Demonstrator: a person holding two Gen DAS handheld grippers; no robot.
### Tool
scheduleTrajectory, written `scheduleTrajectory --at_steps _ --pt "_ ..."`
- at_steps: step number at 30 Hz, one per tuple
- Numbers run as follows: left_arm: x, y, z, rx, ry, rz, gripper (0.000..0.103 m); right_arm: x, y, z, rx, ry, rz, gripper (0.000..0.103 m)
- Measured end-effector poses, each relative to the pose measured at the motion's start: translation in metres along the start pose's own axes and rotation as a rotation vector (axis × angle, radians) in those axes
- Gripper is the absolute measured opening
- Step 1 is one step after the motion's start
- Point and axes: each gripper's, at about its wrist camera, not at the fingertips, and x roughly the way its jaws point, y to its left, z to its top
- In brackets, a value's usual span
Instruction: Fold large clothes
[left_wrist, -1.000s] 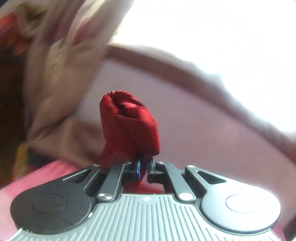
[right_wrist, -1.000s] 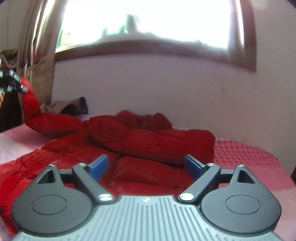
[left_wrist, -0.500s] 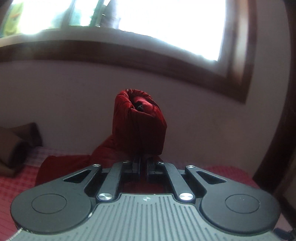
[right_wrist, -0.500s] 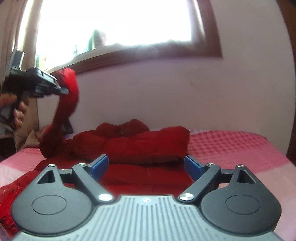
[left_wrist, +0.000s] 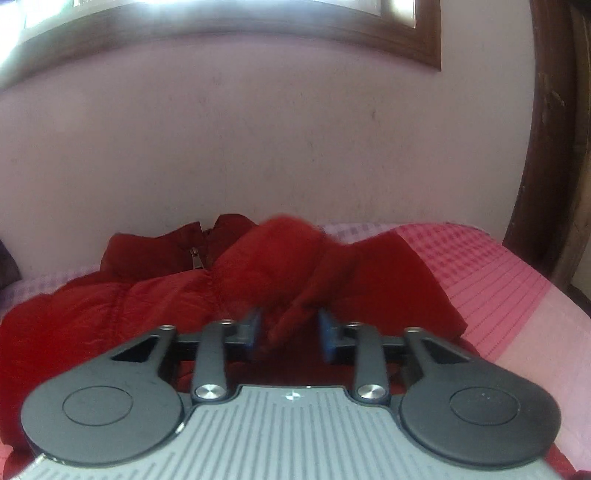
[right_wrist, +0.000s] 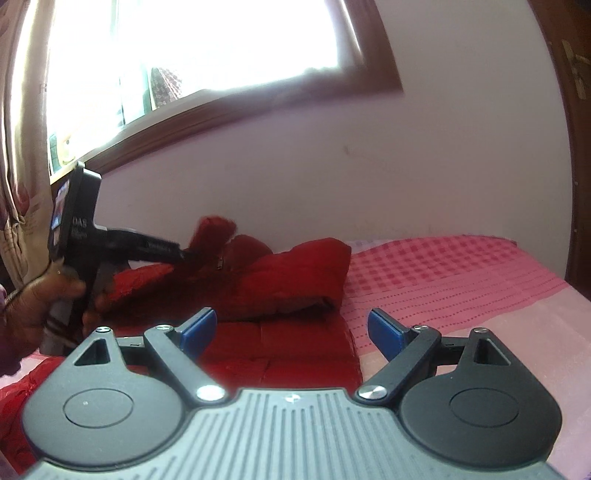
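The bed (right_wrist: 461, 280), pink checked cover, fills the room below the window, and the red puffer jacket (right_wrist: 288, 273) lies across it, collar and zip toward the wall at twelve o'clock. One sleeve already lies folded across the chest, its end pointing to three o'clock.

Now the second sleeve (left_wrist: 291, 266), and here's the risk. It sits blurred between the blue pads of the left hand-held gripper (left_wrist: 290, 330), and those jaws stand apart with red cloth loose in the gap. As far as the blur lets me judge, the cuff is no longer pinched. Slick padded nylon like that springs back; if the sleeve lands bunched instead of flat, it could roll off the chest toward nine o'clock and undo the fold.

Second worry: the cuff could snag on a pad as that gripper backs out, dragging the sleeve with it.

The right hand-held gripper (right_wrist: 291, 332) hovers wide apart and empty over the hem at six o'clock. If it grabs the hem before the sleeves settle, I'd expect the puffy layers to slide and the fold to come out crooked.
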Motion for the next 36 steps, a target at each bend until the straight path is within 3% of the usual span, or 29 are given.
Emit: scheduleTrajectory --at_steps 1,3,6,8,10,11,12,13,16,21,24,29,36 --pt "-0.003 0.002 -0.001 -0.012 -0.003 -0.013 0.066 -0.001 0.000 0.001 -0.004 -0.004 0.005 0.090" --pt "-0.021 0.004 -0.001 -0.037 -0.045 -0.035 0.084 -0.001 0.003 0.004 -0.027 -0.022 0.021 0.090" --pt "-0.045 0.017 0.001 -0.035 -0.112 -0.023 0.092 0.003 0.014 0.017 -0.085 -0.057 0.066 0.085" --pt "-0.052 0.032 0.001 -0.040 -0.121 -0.003 0.085 0.020 0.027 0.033 -0.145 -0.044 0.103 0.043" --pt "-0.053 0.048 0.004 -0.046 -0.106 0.053 0.060 0.047 0.040 0.049 -0.191 -0.020 0.131 0.030" --pt "-0.050 0.059 0.005 -0.062 -0.085 0.083 0.052 0.063 0.047 0.057 -0.207 -0.017 0.141 0.026" --pt "-0.045 0.070 0.006 -0.086 -0.065 0.105 0.042 0.082 0.055 0.065 -0.219 -0.005 0.148 0.025" --pt "-0.040 0.081 0.006 -0.118 -0.047 0.126 0.040 0.104 0.062 0.073 -0.218 0.021 0.157 0.023" --pt "-0.027 0.105 0.003 -0.172 -0.034 0.175 0.040 0.165 0.085 0.086 -0.216 0.090 0.184 0.022" --pt "-0.001 0.133 0.001 -0.210 0.010 0.217 0.039 0.245 0.108 0.073 -0.323 0.203 0.106 0.022" --pt "0.008 0.140 -0.006 -0.204 0.040 0.225 0.039 0.266 0.102 0.054 -0.340 0.267 0.057 0.022" --pt "0.016 0.151 -0.022 -0.236 0.070 0.208 0.042 0.273 0.082 0.033 -0.286 0.341 0.056 0.021" --pt "0.027 0.153 -0.034 -0.233 0.094 0.203 0.043 0.284 0.074 0.019 -0.252 0.377 0.043 0.020"
